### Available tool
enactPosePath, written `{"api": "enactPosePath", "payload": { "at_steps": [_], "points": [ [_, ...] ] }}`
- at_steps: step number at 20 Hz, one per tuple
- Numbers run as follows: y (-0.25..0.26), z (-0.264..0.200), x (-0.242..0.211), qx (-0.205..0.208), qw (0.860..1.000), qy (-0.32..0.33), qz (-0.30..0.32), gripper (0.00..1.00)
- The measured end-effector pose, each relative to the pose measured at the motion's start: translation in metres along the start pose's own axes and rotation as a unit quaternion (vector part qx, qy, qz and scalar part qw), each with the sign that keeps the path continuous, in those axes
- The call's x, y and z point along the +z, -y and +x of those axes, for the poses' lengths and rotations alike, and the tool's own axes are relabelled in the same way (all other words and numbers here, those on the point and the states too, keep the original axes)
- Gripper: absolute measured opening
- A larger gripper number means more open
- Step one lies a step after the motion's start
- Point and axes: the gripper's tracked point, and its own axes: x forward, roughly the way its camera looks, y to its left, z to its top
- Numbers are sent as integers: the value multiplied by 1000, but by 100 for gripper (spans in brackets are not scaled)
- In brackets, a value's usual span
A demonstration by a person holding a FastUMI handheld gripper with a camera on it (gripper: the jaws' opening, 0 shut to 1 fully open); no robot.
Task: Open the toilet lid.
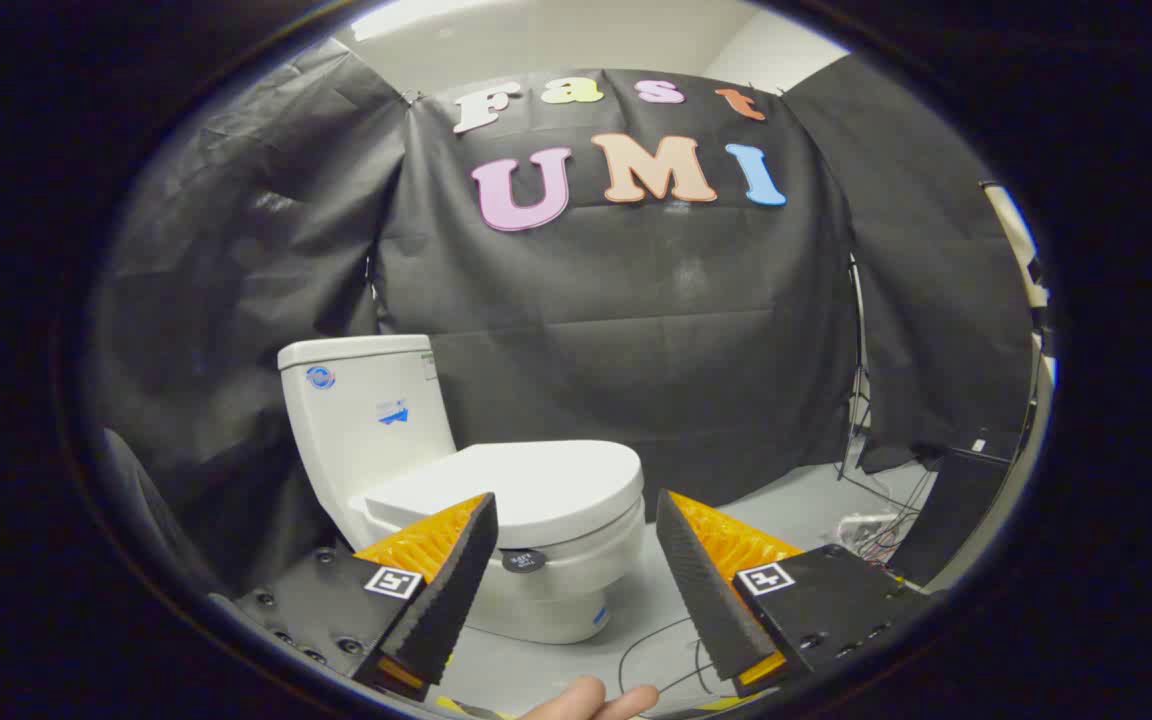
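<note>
Nothing is done yet, by my reading: the toilet lid (526, 485) lies flat down on the bowl (556, 580), just beyond the released, spread claw (576, 520) (gripping nothing); reaching its front edge and lifting all remain.

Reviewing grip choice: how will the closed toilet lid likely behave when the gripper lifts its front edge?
The lid looks like rigid, glossy plastic, so probably stiff but slippery. Hinged by the tank, it should swing up rather than slide. The open gripper sits short of it.
</note>
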Motion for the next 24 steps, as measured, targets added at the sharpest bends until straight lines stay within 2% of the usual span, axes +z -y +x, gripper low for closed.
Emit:
{"api": "enactPosePath", "payload": {
  "at_steps": [10,18,24],
  "points": [
    [4,-16,-1,-23,1000,3,11,99],
    [-3,-10,-23,-9,1000,-22,2,98],
    [-24,14,-56,30,997,-66,-16,99]
  ]
}}
